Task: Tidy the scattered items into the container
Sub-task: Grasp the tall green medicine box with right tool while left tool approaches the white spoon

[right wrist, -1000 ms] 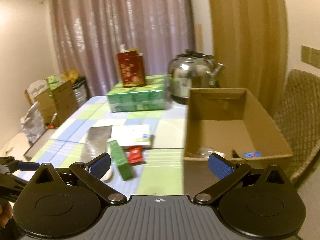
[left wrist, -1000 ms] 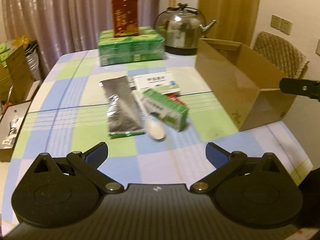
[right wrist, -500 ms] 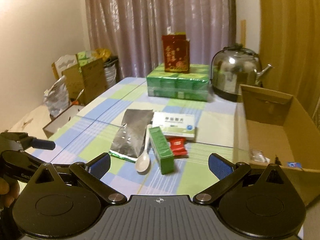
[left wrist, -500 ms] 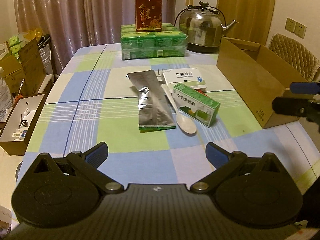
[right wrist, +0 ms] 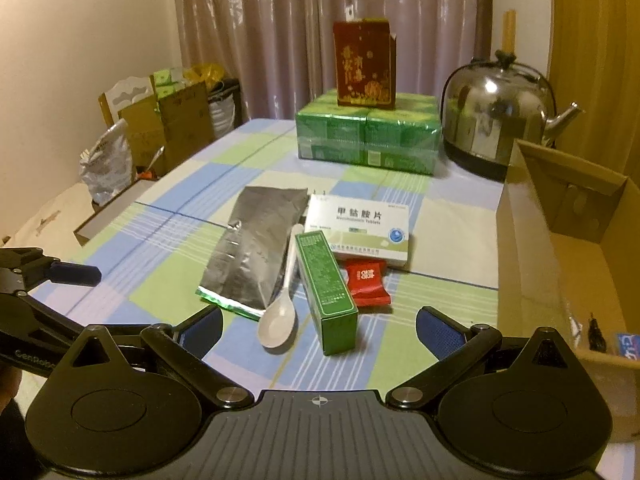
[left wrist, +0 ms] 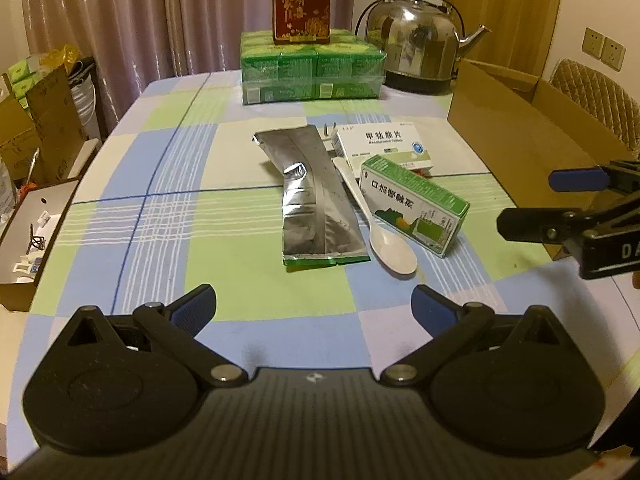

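Green carton [right wrist: 326, 290] flat on counter [right wrist: 448, 236], dead ahead of right hand-held gripper [right wrist: 319, 330], long axis running nearly straight away from it; nearer this one than left hand-held gripper [left wrist: 313, 306]. Both spread wide, empty. Cardboard box [right wrist: 560, 264] to right, just beside. White spoon [right wrist: 280, 312] and foil pouch [right wrist: 256, 248] left of carton. Right view shows red sachet [right wrist: 366, 282] behind carton, hidden in left view; also small items already in box.

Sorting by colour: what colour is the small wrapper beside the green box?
Red wrapper, clearest in right wrist view.
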The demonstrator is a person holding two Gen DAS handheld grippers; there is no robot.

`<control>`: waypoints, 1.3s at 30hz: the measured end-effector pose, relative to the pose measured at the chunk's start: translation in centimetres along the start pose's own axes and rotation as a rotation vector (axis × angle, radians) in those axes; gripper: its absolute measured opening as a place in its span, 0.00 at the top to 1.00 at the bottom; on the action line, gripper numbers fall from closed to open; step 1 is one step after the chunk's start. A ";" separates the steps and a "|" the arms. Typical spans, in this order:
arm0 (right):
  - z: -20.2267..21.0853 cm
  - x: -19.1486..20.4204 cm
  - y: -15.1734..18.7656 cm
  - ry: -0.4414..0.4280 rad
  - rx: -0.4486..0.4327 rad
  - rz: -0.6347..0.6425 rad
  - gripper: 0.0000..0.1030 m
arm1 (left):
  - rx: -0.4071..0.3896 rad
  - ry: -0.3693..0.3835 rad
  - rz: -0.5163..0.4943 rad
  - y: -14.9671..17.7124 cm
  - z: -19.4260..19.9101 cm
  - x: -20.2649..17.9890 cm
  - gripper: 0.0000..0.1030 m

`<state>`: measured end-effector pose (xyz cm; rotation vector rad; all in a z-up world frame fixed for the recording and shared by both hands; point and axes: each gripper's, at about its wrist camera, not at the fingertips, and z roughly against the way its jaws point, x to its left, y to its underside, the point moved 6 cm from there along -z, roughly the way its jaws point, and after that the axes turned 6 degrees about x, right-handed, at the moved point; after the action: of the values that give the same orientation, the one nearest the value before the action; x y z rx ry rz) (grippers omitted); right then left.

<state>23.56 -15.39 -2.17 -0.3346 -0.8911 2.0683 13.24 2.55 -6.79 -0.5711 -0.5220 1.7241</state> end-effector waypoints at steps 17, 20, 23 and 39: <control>-5.8 -2.6 -0.7 -0.015 0.079 0.030 0.22 | 0.046 0.018 -0.007 -0.7 -4.6 -0.7 0.01; -6.5 -2.9 -0.8 -0.021 0.084 0.038 0.28 | 0.045 0.020 -0.005 -0.8 -5.1 -1.0 0.01; -7.3 -3.0 -0.8 -0.029 0.095 0.055 0.36 | 0.046 0.018 -0.006 -0.7 -5.6 -1.1 0.01; -8.3 -3.6 -0.3 -0.077 0.095 0.014 0.73 | 0.029 0.034 -0.046 -1.3 -7.2 -3.1 0.06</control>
<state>30.24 -14.15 -8.12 -0.2113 -0.8343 2.1404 19.34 0.08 -11.33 -0.5624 -0.4824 1.6728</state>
